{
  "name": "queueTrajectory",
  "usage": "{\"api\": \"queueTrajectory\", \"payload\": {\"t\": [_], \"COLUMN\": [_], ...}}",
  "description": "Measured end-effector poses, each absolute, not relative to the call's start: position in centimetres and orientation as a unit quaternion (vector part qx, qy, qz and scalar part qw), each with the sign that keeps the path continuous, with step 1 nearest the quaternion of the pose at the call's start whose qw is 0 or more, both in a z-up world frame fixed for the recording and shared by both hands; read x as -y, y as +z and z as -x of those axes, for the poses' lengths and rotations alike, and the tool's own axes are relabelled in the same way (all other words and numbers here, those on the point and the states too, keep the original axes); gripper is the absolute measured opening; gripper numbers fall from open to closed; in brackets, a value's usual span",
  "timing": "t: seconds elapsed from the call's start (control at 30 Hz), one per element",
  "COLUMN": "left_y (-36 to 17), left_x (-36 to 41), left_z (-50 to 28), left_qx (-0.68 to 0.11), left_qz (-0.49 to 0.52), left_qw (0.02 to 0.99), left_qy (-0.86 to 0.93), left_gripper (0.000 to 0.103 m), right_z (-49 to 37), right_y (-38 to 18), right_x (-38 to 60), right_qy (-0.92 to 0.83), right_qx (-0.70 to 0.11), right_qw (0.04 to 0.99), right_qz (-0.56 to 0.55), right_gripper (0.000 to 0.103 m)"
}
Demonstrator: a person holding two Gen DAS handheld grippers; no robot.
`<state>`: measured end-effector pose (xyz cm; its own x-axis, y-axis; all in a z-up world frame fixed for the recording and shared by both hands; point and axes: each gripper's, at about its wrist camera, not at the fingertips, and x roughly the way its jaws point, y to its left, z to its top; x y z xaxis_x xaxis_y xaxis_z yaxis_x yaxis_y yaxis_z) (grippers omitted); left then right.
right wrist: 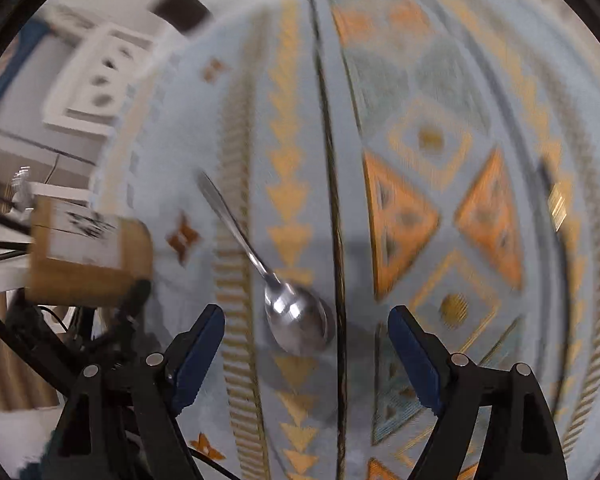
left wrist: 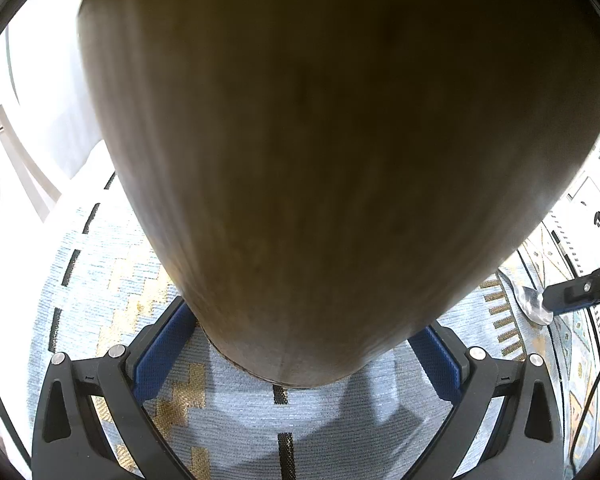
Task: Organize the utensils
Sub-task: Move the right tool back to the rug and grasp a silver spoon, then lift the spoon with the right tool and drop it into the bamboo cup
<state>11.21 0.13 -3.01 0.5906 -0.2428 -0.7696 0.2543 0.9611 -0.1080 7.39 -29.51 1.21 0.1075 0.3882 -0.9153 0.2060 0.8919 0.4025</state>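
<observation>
The spoon [right wrist: 296, 316] lay flat on the patterned blue-and-gold cloth [right wrist: 440, 128] covering the table, its bowl directly ahead of the right gripper [right wrist: 306, 334] and between the lines of the two spread blue-padded fingers, neither pad touching it. Its long axis ran away from that gripper and slanted toward the left, the handle tip farthest off, so a grasp would, by my judgement, meet the bowl or neck first, not the handle. The right gripper was plainly the nearer one. The left gripper [left wrist: 300, 354] was clamped on the wooden utensil holder [left wrist: 340, 160], a rounded, light-brown block that filled most of its view; from the right wrist camera it sat off to the left with a pale label on its face. The spoon looked like polished steel, bowl turned up and catching bright reflections, though motion blur softened its edges.
</observation>
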Motion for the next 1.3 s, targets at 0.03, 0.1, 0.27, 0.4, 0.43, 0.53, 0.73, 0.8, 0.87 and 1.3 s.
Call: {"api": "queueTrajectory", "payload": {"t": [0.03,0.1,0.27,0.4,0.43,0.53,0.73,0.8,0.87,1.3], "left_y": [-3.0,-3.0,-2.9,-2.8,-2.8,-2.6,-2.6,-2.5,-2.5,-2.5], "left_x": [-0.1,0.0,-0.1,0.0,0.2,0.2,0.3,0.2,0.2,0.1], "left_z": [-11.2,-11.2,-11.1,-11.1,-11.0,-11.0,-10.9,-11.0,-11.0,-11.0], "left_qx": [-0.43,-0.43,-0.43,-0.43,-0.431,-0.431,-0.431,-0.431,-0.431,-0.431], "left_qz": [-0.007,-0.007,-0.006,-0.006,-0.006,-0.006,-0.006,-0.006,-0.006,-0.006], "left_qw": [0.892,0.892,0.892,0.892,0.892,0.892,0.892,0.892,0.892,0.892], "left_qy": [-0.139,-0.139,-0.139,-0.139,-0.139,-0.14,-0.14,-0.14,-0.14,-0.14], "left_gripper": [0.102,0.102,0.102,0.102,0.102,0.102,0.102,0.102,0.102,0.102], "right_z": [-7.1,-6.8,-7.1,-6.0,-5.7,-5.1,-4.4,-4.7,-4.5,-1.5], "right_y": [0.6,0.7,0.6,-2.9,-3.4,-3.6,0.1,1.8,4.1,17.3], "right_x": [29.5,29.3,29.6,29.6,29.4,29.0,27.8,28.1,28.4,27.0], "right_qy": [0.061,0.057,0.023,0.069,0.078,0.09,0.105,0.109,0.119,0.207], "right_qx": [-0.666,-0.66,-0.665,-0.678,-0.664,-0.631,-0.59,-0.577,-0.557,-0.488], "right_qw": [0.705,0.712,0.7,0.581,0.578,0.575,0.618,0.632,0.651,0.716], "right_qz": [-0.236,-0.235,-0.258,-0.446,-0.468,-0.513,-0.509,-0.506,-0.502,-0.455], "right_gripper": [0.082,0.082,0.025,0.004,0.004,0.002,0.003,0.003,0.003,0.003]}}
